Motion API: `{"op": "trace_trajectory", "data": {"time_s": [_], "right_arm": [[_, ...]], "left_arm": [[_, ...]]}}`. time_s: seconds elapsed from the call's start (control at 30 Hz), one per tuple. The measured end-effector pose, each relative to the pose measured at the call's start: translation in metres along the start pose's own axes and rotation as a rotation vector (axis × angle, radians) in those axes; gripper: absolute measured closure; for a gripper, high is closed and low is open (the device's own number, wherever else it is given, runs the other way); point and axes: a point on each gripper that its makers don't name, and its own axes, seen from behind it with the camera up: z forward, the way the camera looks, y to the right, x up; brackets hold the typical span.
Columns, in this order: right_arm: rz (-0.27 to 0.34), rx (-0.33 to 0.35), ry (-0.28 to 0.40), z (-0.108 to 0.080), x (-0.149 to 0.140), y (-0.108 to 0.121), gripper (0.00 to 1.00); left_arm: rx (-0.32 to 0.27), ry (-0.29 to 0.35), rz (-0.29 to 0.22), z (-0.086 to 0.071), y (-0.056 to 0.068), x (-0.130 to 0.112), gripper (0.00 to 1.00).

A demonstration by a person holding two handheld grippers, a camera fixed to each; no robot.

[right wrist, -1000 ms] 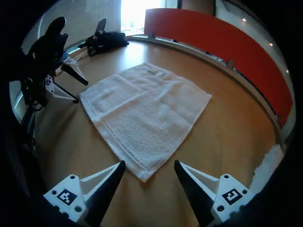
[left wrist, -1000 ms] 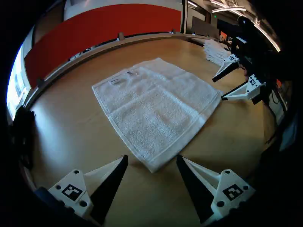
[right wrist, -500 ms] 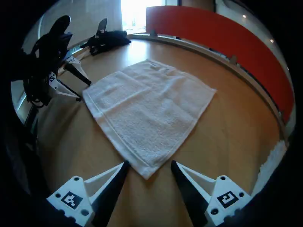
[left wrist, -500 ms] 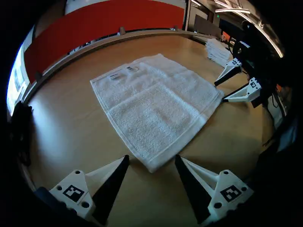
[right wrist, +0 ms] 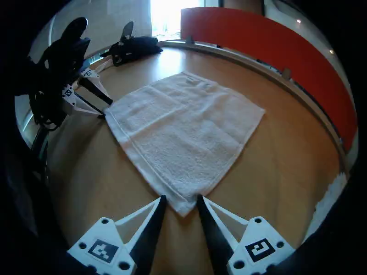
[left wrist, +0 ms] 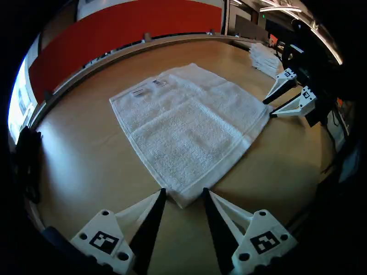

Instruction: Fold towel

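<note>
The left gripper (left wrist: 183, 190) straddles one corner of the white towel (left wrist: 188, 133), jaws partly open, not yet pinching. The right gripper (right wrist: 180, 198) does likewise at the neighbouring corner.

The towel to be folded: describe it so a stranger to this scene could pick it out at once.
On the long wooden table before the red panel, the white towel lies spread flat in the middle. Unlike the stack of folded towels near the table's edge, it lies alone, with small tags near its far edge.
</note>
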Motion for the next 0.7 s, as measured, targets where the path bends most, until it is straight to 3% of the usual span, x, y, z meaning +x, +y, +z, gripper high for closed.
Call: {"op": "trace_trajectory", "data": {"time_s": [0.1,0.17,0.3,0.7], "right_arm": [[0.000,0.001,0.000,0.0007,0.0002,-0.0003,0.63],[0.005,0.000,-0.002,0.0007,-0.0001,0.0001,0.73],[0.022,0.003,-0.005,0.0002,-0.0006,-0.0004,0.79],[0.041,-0.013,0.012,-0.0046,0.0079,0.0017,0.84]], "left_arm": [[0.005,-0.002,-0.008,0.0000,0.0003,0.0003,0.53],[0.010,-0.004,-0.016,-0.0002,-0.0010,0.0006,0.64],[0.019,-0.008,-0.038,-0.0006,-0.0035,0.0013,0.80],[-0.008,-0.010,-0.103,-0.0045,0.0005,0.0051,0.88]]}}
